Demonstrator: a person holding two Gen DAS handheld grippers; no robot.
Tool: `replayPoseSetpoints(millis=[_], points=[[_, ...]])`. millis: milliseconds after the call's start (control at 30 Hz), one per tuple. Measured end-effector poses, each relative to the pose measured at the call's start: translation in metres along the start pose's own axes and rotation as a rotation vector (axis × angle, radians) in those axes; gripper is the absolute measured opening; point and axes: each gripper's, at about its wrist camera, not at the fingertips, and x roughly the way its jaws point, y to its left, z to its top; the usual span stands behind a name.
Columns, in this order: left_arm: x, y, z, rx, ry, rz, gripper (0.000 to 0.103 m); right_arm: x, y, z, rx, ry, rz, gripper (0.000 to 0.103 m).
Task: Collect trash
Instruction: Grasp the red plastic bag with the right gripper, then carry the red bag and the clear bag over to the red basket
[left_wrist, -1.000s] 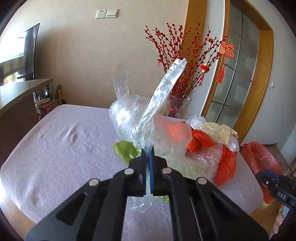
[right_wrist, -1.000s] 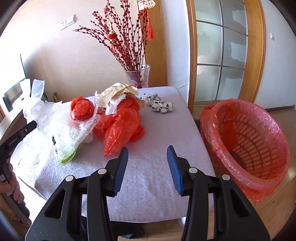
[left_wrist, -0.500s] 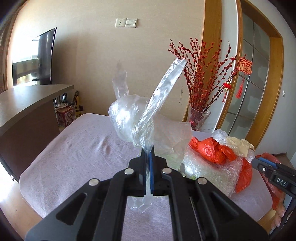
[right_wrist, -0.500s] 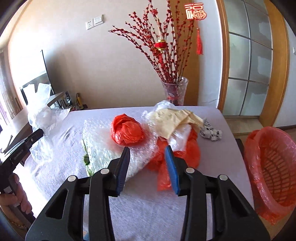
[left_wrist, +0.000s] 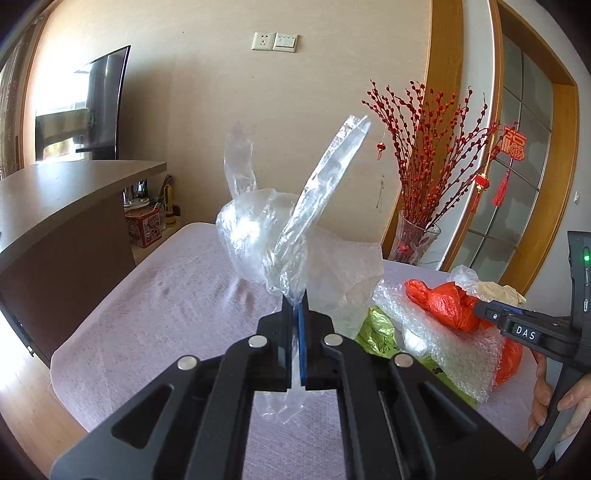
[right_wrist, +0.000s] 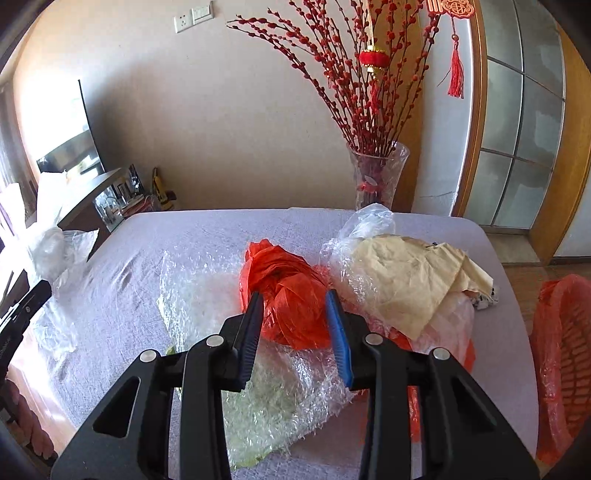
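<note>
My left gripper (left_wrist: 295, 310) is shut on a crumpled clear plastic bag (left_wrist: 255, 236), held up above the lilac-clothed table (left_wrist: 166, 295). In the right wrist view this bag (right_wrist: 55, 247) and the left gripper (right_wrist: 26, 306) show at the far left. My right gripper (right_wrist: 294, 306) hangs low over the trash pile, jaws closing, with a scrunched red plastic bag (right_wrist: 284, 280) between its fingers. I cannot see the pads pressing on it. The red bag lies on a sheet of bubble wrap (right_wrist: 207, 295). The right gripper (left_wrist: 495, 315) also appears at the right of the left wrist view, held by a hand (left_wrist: 569, 402).
Beige paper (right_wrist: 406, 277) in clear film, more red plastic (right_wrist: 469, 350) and a green wrapper (left_wrist: 376, 328) make up the pile. A red-lined basket (right_wrist: 561, 354) stands off the table's right edge. A glass vase of red branches (right_wrist: 376, 177) is at the back; a brown counter (left_wrist: 66, 192) on the left.
The right gripper swung left from near the basket to the pile and narrowed its jaws around the red bag. The left gripper drifted left, still holding the clear bag.
</note>
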Motion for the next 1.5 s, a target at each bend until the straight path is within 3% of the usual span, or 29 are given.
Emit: replayPoseSetpoints(millis=[100, 167, 267, 667, 1000, 1500], points=[[0.003, 0.001, 0.000, -0.006, 0.006, -0.002, 0.004, 0.013, 0.000, -0.007, -0.020, 0.055, -0.011, 0.021], [0.004, 0.002, 0.000, -0.005, 0.008, -0.005, 0.004, 0.016, 0.002, -0.012, -0.029, 0.071, -0.012, 0.007], [0.005, -0.001, 0.000, -0.005, 0.012, -0.010, 0.004, 0.011, 0.004, -0.017, -0.042, 0.059, -0.012, 0.003], [-0.006, -0.024, 0.003, 0.038, -0.009, -0.054, 0.004, -0.066, -0.012, -0.002, 0.020, -0.127, 0.053, 0.003], [-0.018, -0.070, 0.002, 0.103, -0.012, -0.148, 0.004, -0.114, -0.063, -0.015, 0.123, -0.215, -0.044, 0.003], [-0.033, -0.163, -0.013, 0.213, 0.003, -0.319, 0.004, -0.152, -0.126, -0.043, 0.242, -0.276, -0.172, 0.003]])
